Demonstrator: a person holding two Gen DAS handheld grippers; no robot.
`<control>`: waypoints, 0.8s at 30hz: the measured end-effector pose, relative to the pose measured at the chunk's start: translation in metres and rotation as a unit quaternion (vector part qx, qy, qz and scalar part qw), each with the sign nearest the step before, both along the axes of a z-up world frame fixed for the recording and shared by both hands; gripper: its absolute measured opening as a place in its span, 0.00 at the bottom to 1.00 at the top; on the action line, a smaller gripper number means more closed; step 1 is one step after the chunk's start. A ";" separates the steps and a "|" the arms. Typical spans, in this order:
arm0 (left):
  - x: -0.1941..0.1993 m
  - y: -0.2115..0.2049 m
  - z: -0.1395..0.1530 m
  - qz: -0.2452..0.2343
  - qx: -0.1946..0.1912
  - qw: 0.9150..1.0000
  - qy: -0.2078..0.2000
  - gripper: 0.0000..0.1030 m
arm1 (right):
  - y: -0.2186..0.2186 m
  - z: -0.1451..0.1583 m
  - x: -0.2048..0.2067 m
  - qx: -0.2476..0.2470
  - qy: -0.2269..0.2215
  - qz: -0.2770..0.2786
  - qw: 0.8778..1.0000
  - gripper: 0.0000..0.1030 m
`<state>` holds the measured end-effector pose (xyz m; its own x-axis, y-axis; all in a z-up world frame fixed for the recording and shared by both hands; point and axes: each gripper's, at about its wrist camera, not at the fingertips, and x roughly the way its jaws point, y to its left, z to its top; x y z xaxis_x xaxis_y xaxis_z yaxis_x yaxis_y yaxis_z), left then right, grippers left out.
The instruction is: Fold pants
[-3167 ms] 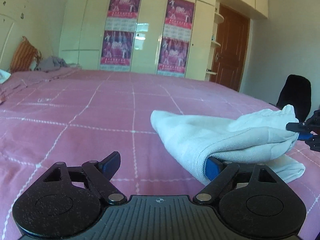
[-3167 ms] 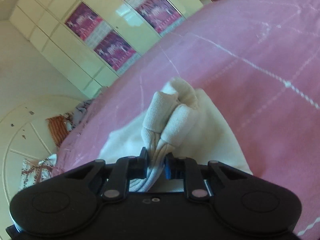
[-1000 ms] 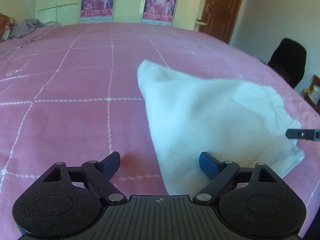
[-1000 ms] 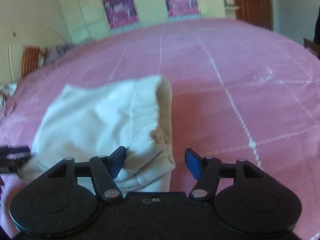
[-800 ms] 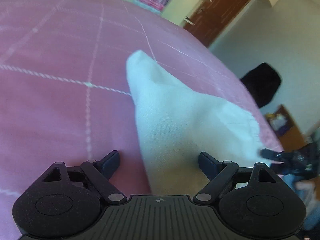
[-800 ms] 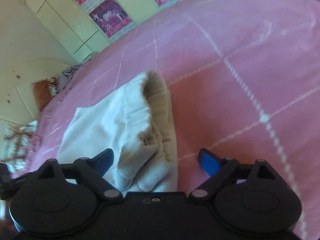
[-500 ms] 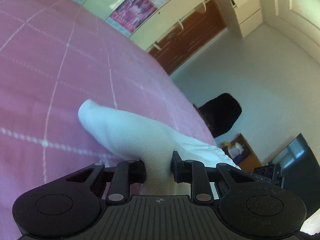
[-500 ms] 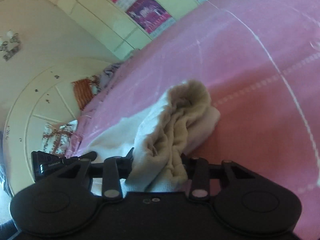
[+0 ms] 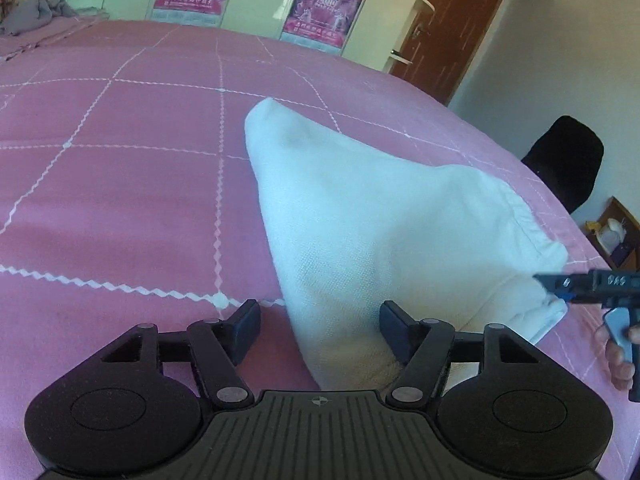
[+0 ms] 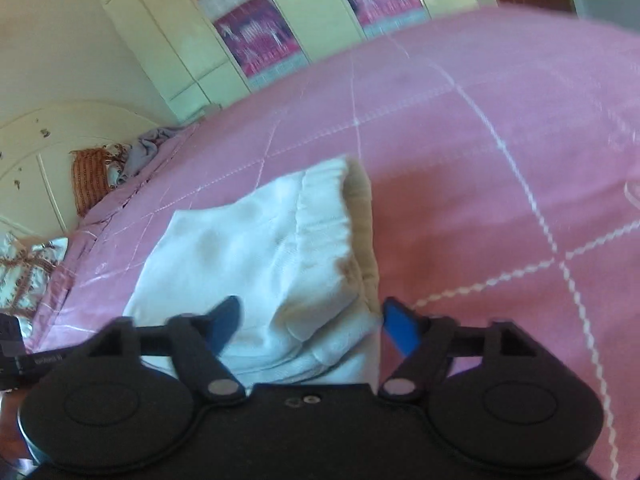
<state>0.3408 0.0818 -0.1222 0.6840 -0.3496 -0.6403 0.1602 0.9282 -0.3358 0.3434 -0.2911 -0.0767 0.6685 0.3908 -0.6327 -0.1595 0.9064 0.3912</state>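
White folded pants (image 9: 380,216) lie flat on the pink checked bedspread (image 9: 120,184). My left gripper (image 9: 320,320) stands over their near corner. Its jaws are opening, the cloth lies between the fingers, and the pads do not press on it. In the right wrist view the pants (image 10: 256,248) show their gathered waistband end. My right gripper (image 10: 312,324) straddles that end with its jaws opening and the pads clear of the cloth. The right gripper (image 9: 568,288) shows at the pants' right corner in the left wrist view. The left gripper (image 10: 16,344) shows at the left edge in the right wrist view.
A cream wardrobe with purple posters (image 9: 324,8) stands beyond the bed, and a brown door (image 9: 444,28) is to its right. A black chair (image 9: 568,160) stands beside the bed's right edge. A headboard (image 10: 32,152), an orange cushion (image 10: 90,176) and grey clothes (image 9: 32,12) are at the bed's far end.
Half a second ago both grippers were shut on the pants' ends, which were bunched and lifted. Both have let go and opened; the pants now lie flat on the bed.
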 end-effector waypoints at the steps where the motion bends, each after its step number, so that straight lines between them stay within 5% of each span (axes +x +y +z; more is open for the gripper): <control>1: 0.001 -0.002 0.009 0.017 -0.001 1.000 0.010 0.65 | 0.005 -0.016 0.015 -0.023 0.059 0.001 0.998 0.85; 4: -0.042 -0.018 0.044 0.006 0.042 0.998 -0.038 0.66 | 0.011 0.009 0.010 -0.041 0.049 -0.016 0.998 0.75; 6: -0.082 -0.028 0.065 0.012 0.086 0.995 -0.054 0.74 | 0.012 0.039 -0.021 -0.023 0.005 -0.010 1.000 0.88; 8: -0.134 -0.033 0.087 0.027 0.117 0.989 -0.083 1.00 | 0.009 0.066 -0.063 -0.035 -0.033 -0.018 0.999 1.00; 10: -0.183 -0.035 0.108 0.038 0.140 0.985 -0.097 1.00 | 0.011 0.086 -0.114 -0.066 -0.069 -0.016 0.995 1.00; 16: -0.279 -0.038 0.142 0.054 0.138 0.982 -0.116 1.00 | 0.023 0.113 -0.232 -0.189 -0.110 -0.038 0.975 1.00; 24: -0.287 -0.027 0.159 0.062 0.114 0.982 -0.139 1.00 | 0.041 0.141 -0.270 -0.183 -0.146 -0.035 0.972 1.00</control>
<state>0.0543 0.0549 0.0373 0.8719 -0.1223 -0.4742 0.0982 0.9923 -0.0753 0.0734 -0.2501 0.0645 0.8576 0.1224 -0.4995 -0.1481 0.9889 -0.0118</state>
